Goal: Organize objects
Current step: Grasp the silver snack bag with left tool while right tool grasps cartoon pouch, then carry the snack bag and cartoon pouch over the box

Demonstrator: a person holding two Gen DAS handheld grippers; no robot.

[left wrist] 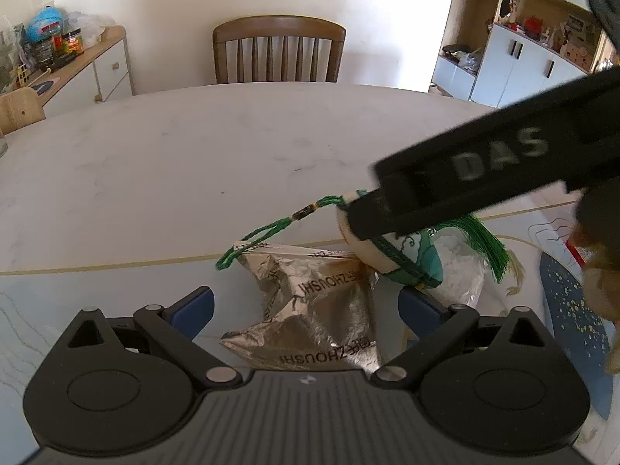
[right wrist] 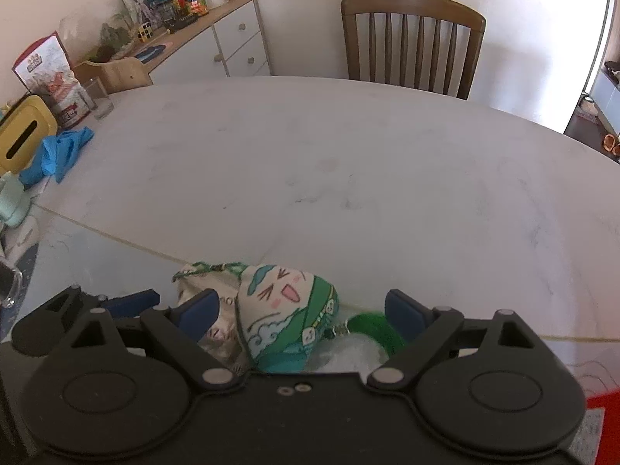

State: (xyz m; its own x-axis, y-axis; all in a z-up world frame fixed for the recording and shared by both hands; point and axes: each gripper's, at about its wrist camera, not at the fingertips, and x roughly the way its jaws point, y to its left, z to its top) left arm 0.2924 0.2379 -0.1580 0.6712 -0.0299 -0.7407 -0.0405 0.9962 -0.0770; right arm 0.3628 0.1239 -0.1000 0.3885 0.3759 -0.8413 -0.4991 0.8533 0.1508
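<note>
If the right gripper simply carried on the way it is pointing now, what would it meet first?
Most likely the plush charm with the smiling face, which lies between the open fingers of the right gripper, resting on a crumpled foil bag. Depth is hard to judge, so the charm's green tassel might brush the other finger.

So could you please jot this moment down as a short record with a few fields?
surface: white table
main item: plush charm with a smiling face, green cord and tassel
under it: silver foil bag and a clear bag of white stuff
left gripper: open, foil bag between its fingers
right gripper: open, either side of the charm, pads not pressing
background: wooden chair, cluttered sideboard
</note>
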